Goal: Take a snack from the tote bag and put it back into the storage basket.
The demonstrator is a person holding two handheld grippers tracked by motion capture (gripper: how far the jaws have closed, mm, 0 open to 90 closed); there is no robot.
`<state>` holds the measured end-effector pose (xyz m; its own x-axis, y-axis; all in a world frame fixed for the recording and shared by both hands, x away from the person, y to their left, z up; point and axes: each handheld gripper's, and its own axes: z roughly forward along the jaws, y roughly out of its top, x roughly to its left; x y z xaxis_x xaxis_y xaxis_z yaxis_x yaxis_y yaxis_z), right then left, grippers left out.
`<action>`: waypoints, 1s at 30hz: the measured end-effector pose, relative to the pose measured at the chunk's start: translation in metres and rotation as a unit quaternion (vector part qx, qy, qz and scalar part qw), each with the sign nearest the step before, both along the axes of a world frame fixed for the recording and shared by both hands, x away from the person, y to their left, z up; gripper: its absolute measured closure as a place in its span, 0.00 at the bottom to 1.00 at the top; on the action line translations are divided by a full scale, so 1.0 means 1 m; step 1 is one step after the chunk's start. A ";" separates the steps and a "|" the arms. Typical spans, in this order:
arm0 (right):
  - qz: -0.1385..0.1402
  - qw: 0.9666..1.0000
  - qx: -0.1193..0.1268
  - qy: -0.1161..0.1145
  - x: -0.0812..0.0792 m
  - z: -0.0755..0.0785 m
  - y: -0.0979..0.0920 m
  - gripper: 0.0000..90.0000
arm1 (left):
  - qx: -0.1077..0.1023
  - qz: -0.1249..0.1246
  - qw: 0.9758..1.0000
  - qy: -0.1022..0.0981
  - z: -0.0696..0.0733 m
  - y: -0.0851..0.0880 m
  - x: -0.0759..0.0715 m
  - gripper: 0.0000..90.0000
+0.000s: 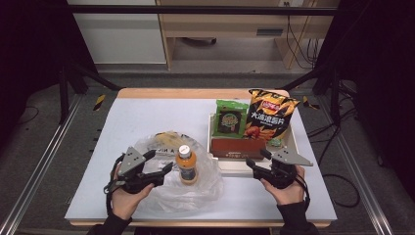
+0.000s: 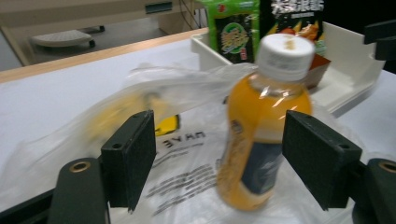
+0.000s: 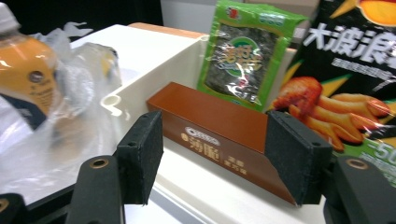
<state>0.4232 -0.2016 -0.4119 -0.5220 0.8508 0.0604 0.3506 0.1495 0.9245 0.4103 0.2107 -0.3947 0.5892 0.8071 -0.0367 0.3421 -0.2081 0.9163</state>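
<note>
left gripper (image 1: pixel 163 160) jaws wide, released, orange bottle (image 1: pixel 186 165) between pads untouched, on plastic bag (image 1: pixel 205 188), right gripper (image 1: pixel 257 159) wide, released, facing brown box (image 1: pixel 237 147) in tray (image 1: pixel 292 142) right of bottle

Both hand-held grippers (image 1: pixel 155 161) (image 1: pixel 258 159) open

Glossy clear plastic bag (image 1: pixel 195 188), smooth plastic bottle (image 1: pixel 186 165), matt brown cardboard box (image 1: pixel 236 147).

the right tool (image 3: pixel 212 156) hangs open before a brown box (image 3: pixel 219 135) in the white tray (image 3: pixel 154 63).
</note>
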 end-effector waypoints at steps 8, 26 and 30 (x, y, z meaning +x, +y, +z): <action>0.044 0.999 0.019 -0.010 -0.009 0.014 0.024 0.42 | 0.000 0.031 0.999 0.009 -0.010 0.034 0.000 0.30; 0.142 0.990 0.026 -0.005 -0.009 0.019 0.113 0.39 | 0.016 0.054 0.998 0.025 -0.028 0.061 0.012 0.32; 0.146 0.989 0.015 -0.003 -0.006 0.014 0.129 0.36 | 0.021 0.059 0.998 0.028 -0.031 0.065 0.014 0.32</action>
<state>0.4174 -0.0724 -0.3976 -0.7452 0.6621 0.0790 0.2910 0.2164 0.9319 0.4241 0.2758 -0.4256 0.4875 0.8726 -0.0308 0.4165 -0.2014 0.8865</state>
